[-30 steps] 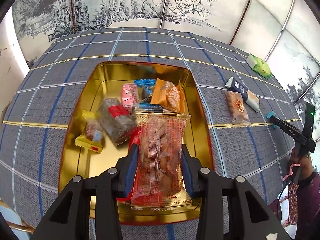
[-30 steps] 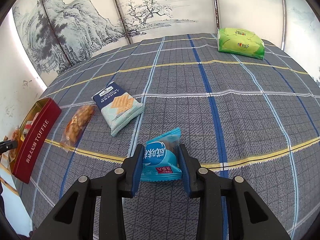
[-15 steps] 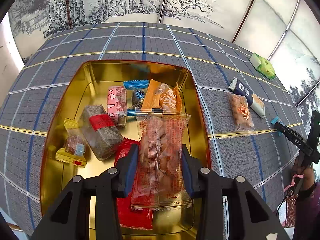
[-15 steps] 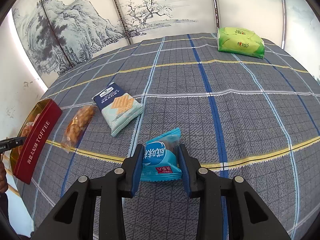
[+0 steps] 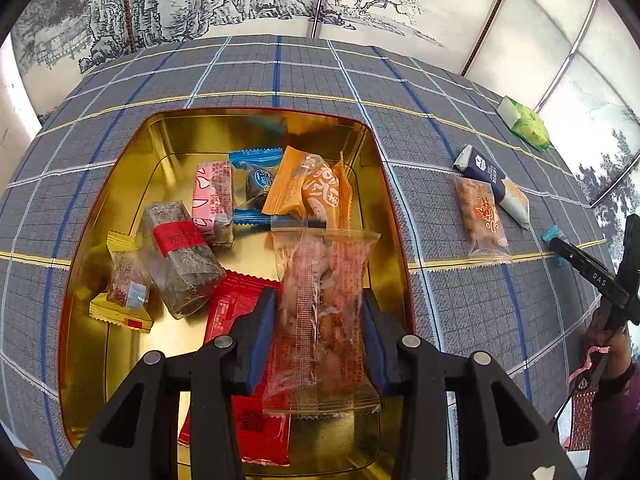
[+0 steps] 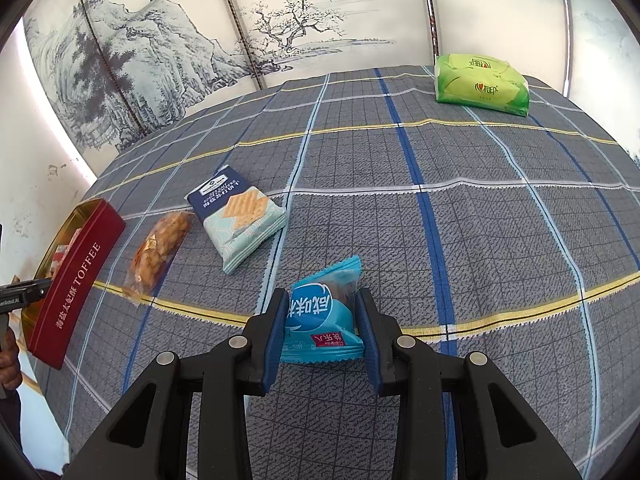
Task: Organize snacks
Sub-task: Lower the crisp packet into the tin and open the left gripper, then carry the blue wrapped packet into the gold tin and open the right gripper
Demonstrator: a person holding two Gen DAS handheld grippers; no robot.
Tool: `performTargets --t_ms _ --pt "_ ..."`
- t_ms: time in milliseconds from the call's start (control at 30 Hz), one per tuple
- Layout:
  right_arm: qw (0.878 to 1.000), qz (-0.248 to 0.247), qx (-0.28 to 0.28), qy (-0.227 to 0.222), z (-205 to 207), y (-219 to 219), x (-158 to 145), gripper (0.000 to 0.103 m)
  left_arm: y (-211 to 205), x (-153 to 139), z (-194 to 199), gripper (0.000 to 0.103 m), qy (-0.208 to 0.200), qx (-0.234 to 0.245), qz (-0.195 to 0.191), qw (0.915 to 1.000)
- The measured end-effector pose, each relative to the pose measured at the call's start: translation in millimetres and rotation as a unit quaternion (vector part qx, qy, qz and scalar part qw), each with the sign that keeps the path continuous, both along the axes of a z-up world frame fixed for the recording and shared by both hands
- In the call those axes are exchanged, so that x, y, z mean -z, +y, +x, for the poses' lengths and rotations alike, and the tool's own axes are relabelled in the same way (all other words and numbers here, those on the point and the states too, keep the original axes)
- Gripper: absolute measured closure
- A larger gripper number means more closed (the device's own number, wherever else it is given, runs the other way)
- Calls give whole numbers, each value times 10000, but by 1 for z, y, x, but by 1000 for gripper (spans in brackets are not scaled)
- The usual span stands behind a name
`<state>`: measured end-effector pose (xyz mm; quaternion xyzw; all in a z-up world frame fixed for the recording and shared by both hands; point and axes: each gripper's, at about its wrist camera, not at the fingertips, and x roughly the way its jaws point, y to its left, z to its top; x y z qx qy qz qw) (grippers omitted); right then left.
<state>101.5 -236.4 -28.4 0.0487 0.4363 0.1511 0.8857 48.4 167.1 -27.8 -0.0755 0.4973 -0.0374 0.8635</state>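
Clear snack pack (image 5: pixel 324 316) pinched in left claw (image 5: pixel 320 336) above gold tin (image 5: pixel 132 184).

A worktop under a grey plaid cloth (image 6: pixel 500 240) carries a gold tin (image 5: pixel 120 184) with red walls, a clear peanut pack (image 6: pixel 160 248) beside a navy cracker pack (image 6: pixel 236 220), a blue packet (image 6: pixel 320 320), and a green pack (image 6: pixel 480 84) far off.

One gold tin (image 5: pixel 168 136); seven snack packets inside or over it (image 5: pixel 176 264); four packets on the bench (image 6: pixel 240 220); two hand-held grippers (image 5: pixel 320 336).
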Motion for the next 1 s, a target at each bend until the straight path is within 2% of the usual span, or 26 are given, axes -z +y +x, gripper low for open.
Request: performTargets --t_ms 67,200,400,600,767,900,1000 --pt "10000 1 0 0 0 0 0 68 -1 -1 -1 64 -19 22 37 10000" --pt "10000 -4 -1 -1 0 0 0 68 -5 -5 -5 52 -147 -13 231 9996" --pt "10000 -3 -2 0 0 -1 1 68 -6 -10 -12 43 -289 -61 431 9986" --pt "10000 -35 -5 -4 1 1 0 68 -10 -13 -17 36 -372 -118 677 9969" --pt "9998 -211 -1 -34 -1 7 -2 68 -14 -17 -24 35 -486 -134 906 9946" --pt "9990 -421 -60 -138 -10 16 -2 67 -16 -22 -31 25 -606 -186 1125 9916" --pt "9988 -468 -86 -154 -17 23 -3 68 -16 -25 -35 24 -675 -201 1228 9899"
